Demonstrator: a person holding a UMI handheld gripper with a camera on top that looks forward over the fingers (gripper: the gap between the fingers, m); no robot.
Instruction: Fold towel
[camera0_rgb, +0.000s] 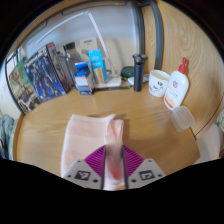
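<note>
A pale pink towel (88, 138) lies on the round wooden table (150, 125) just ahead of my fingers. One edge of it is gathered into a narrow bunch that rises between the purple pads (96, 159). My gripper (112, 163) is shut on that bunched part, with both pads pressing against the cloth. The rest of the towel spreads flat to the left of the fingers.
Along the table's far side stand boxes (40, 75), a blue bottle (96, 66), a dark cylinder (138, 77), a white cup (159, 83) and a white bottle with a red cap (177, 88). A clear container (183, 118) sits at the right.
</note>
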